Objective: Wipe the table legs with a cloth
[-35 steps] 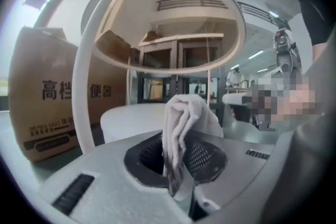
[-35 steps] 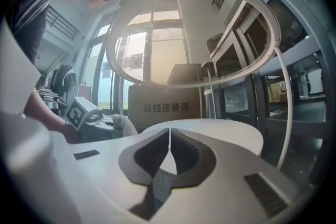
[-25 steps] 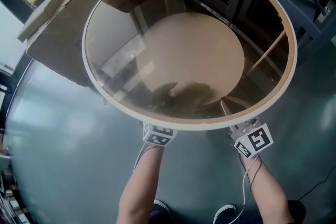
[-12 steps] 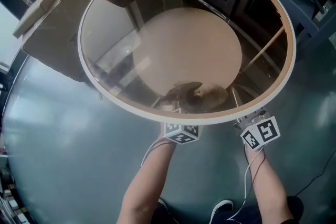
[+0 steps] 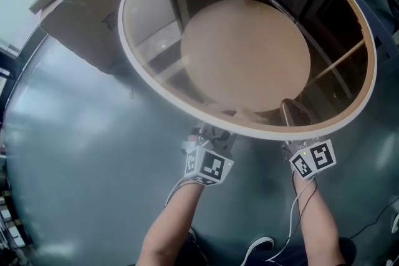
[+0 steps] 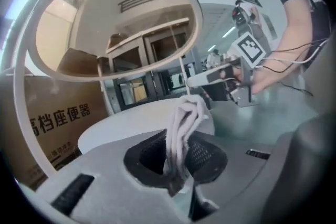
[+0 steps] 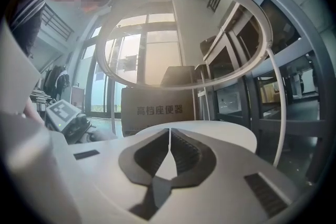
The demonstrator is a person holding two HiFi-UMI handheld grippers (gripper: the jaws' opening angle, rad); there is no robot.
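Left tongs shifted rightward, clamped cloth pointing upward lengthwise

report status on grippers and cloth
Left gripper shut on cloth. Right gripper shut, empty. Cloth close to table leg; contact unclear.

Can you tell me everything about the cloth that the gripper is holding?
The cloth is white, soft-looking fabric, bunched into long folds like a little rope. The left gripper pinches it between its black ribbed jaws, so most of it stands up and leans a bit to the right, and a small end pokes out below. Nothing else clearly touches it. A thin white table leg rises just behind it.
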